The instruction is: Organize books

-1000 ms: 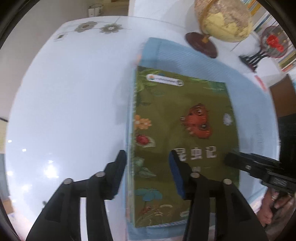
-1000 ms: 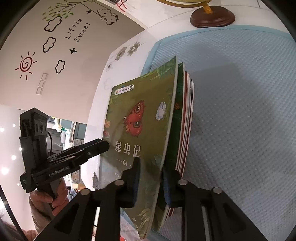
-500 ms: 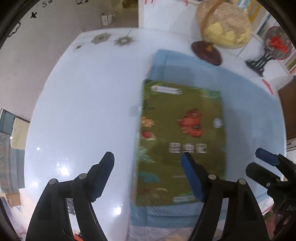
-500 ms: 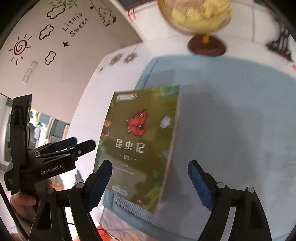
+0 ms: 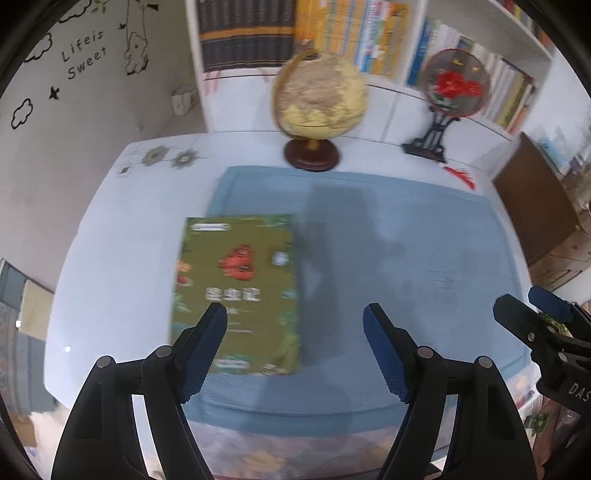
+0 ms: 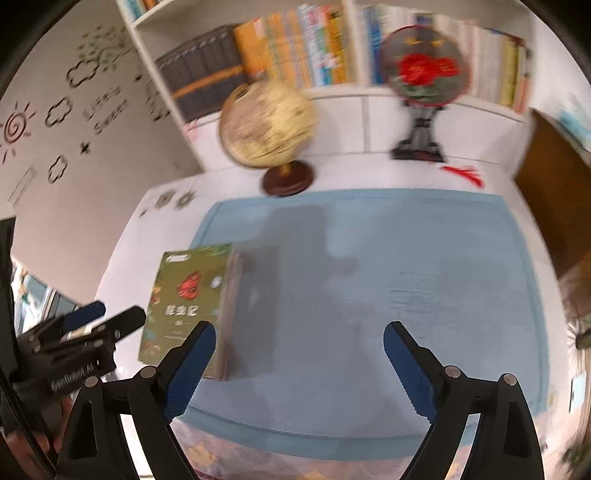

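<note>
**Books stacked flat on the mat, both grippers clear of them**

The books (image 5: pixel 236 291) lie in a flat stack, green insect cover up, on the left part of a blue mat (image 5: pixel 406 258) that covers the white bench (image 5: pixel 122 240). In the right wrist view the stack's page edges face right. The left gripper (image 5: pixel 295 343) hangs above the mat with its jaws wide apart and nothing between them; its left finger overlaps the cover's lower corner only in the picture. The right gripper (image 6: pixel 299 358) is also above the mat, its jaws opening, wide, and empty. A globe (image 5: pixel 319 99) and a round ornament on a black stand (image 5: pixel 452 88) sit at the bench's far edge, in front of a bookshelf (image 5: pixel 369 33).
</note>
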